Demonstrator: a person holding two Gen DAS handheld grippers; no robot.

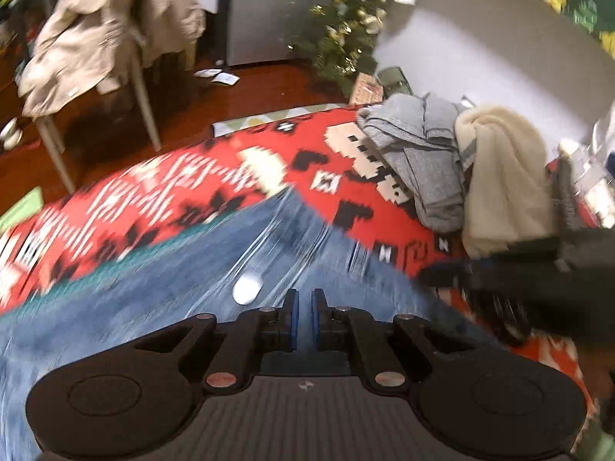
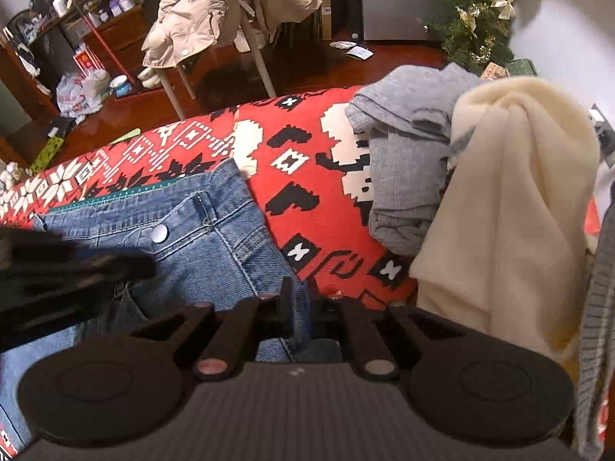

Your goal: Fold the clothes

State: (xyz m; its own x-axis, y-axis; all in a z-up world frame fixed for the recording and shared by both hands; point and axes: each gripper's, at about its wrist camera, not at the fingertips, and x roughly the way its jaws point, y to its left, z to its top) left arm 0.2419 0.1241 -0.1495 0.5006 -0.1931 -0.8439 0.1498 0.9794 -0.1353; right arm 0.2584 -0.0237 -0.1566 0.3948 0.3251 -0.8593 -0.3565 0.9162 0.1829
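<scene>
The right gripper pinched a fold of the faded blue denim jeans, waistband button up on the red patterned blanket. The left view showed them blurred, the left gripper nearly closed, seemingly empty.

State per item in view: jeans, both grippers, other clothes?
jeans: spread on the red patterned blanket, waist button fastened, not yet folded
right gripper: shut on jeans, denim edge between the fingers
left gripper: fingers nearly together over the denim; view too blurred to show a grip
grey garment: crumpled, unfolded
cream fleece: heaped beside it, unfolded
beige jacket: draped over a chair
</scene>
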